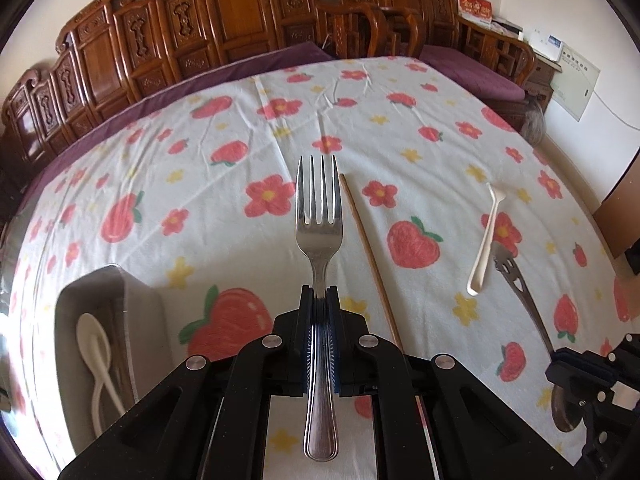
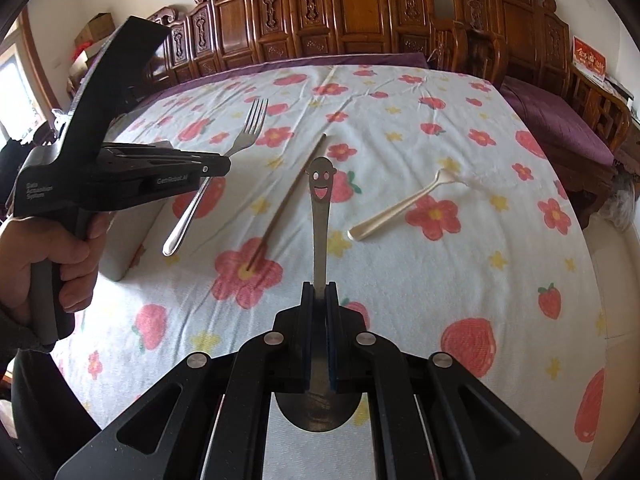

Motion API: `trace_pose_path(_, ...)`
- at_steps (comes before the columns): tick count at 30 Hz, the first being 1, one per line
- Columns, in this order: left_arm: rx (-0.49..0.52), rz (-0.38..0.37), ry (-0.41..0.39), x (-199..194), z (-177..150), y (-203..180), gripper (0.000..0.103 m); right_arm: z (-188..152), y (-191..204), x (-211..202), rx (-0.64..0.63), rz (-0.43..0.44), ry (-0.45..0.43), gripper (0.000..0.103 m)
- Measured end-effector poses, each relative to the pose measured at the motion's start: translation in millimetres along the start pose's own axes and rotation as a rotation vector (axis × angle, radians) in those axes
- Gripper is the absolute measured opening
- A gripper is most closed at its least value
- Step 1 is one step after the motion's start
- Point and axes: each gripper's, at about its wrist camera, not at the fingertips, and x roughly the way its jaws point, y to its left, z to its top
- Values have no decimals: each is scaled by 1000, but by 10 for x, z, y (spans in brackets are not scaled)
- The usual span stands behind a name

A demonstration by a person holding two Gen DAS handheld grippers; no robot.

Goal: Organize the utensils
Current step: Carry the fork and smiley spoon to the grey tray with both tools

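Observation:
A steel fork point(image 1: 319, 220) sticks out of my left gripper point(image 1: 319, 292), tines pointing away; the jaws are shut on its handle, above the cloth. From the right wrist view, the left gripper point(image 2: 224, 166) carries the fork point(image 2: 248, 132) over the table's left side. My right gripper point(image 2: 319, 290) is shut on a metal spoon with a smiley-face handle point(image 2: 320, 216), its bowl behind the pads. That right gripper point(image 1: 560, 364) and the smiley spoon point(image 1: 520, 292) also show at the lower right. A wooden chopstick point(image 1: 370, 256) and a white plastic spoon point(image 1: 486, 240) lie on the cloth.
A grey tray point(image 1: 132, 292) stands at the left with a white spoon point(image 1: 94, 352) inside. The table wears a strawberry and flower cloth point(image 2: 440, 128). Carved wooden chairs point(image 2: 360, 12) line the far edge. A person's hand point(image 2: 76, 256) grips the left tool's handle.

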Motion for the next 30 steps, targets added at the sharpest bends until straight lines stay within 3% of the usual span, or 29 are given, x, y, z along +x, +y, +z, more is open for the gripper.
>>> trace_pose_path(11, 9, -1, -78, -589, -111, 267, 6, 201, 329, -103, -17, 23, -37, 7)
trace_pose_path(18, -18, 15, -115, -881, -206, 633, 6, 417, 710, -173, -64, 42, -59, 7)
trace_pose_path(30, -96, 68, -100, -897, -472, 1255, 6, 559, 1314, -132, -130, 72, -61, 7)
